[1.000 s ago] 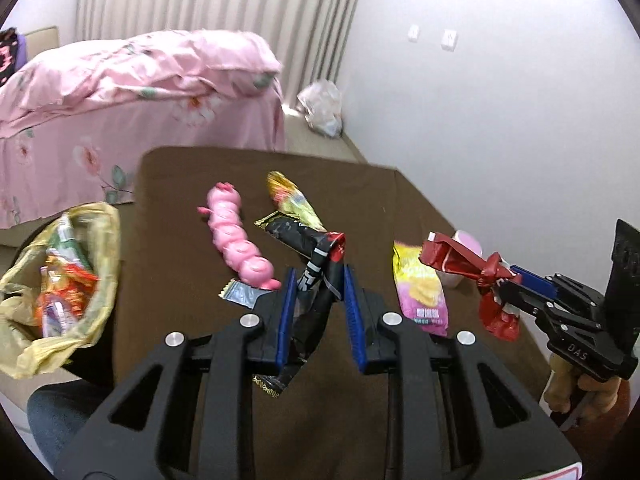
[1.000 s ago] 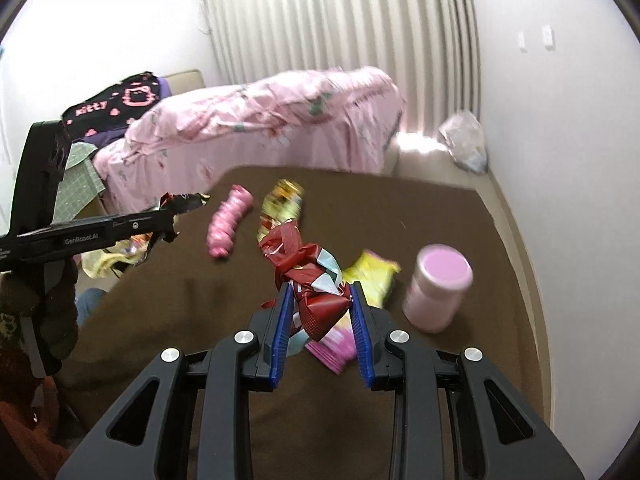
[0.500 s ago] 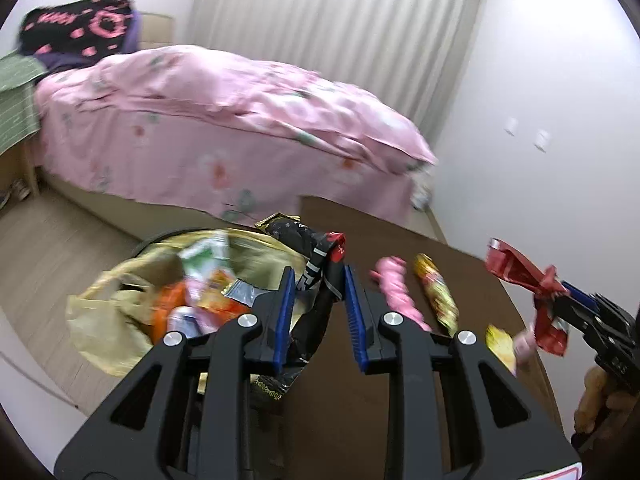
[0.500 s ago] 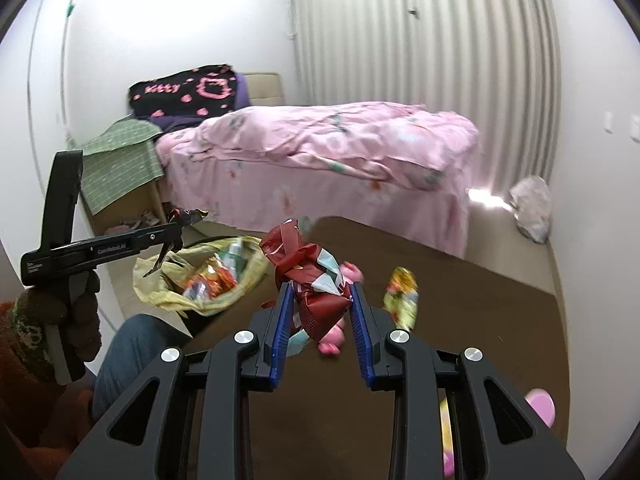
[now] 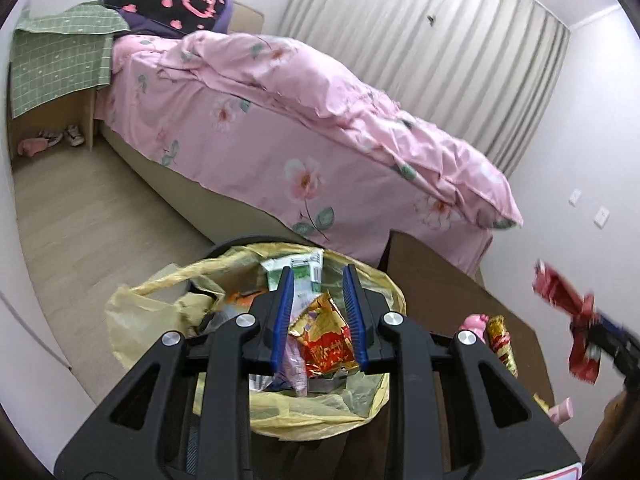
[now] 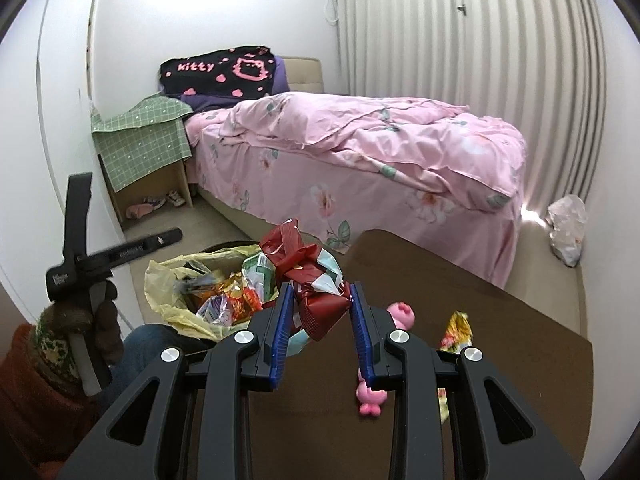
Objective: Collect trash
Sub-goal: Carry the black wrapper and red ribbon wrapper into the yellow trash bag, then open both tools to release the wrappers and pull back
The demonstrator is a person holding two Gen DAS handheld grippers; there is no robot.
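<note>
Our left tool (image 5: 318,300) hangs spread and empty directly over the yellow-lined trash bin (image 5: 280,404), which is full of wrappers. Our right tool (image 6: 320,312) grips the red wrapper (image 6: 312,280) between its fingers, above the near-left edge of the brown surface (image 6: 500,320), right of the bin.

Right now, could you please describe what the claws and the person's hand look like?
Both the left claw and the right claw are black, with blue ribbed pads and silver bolts. The left hand wears a dark knitted glove with a camouflage cuff over a rust-red sleeve.
</note>
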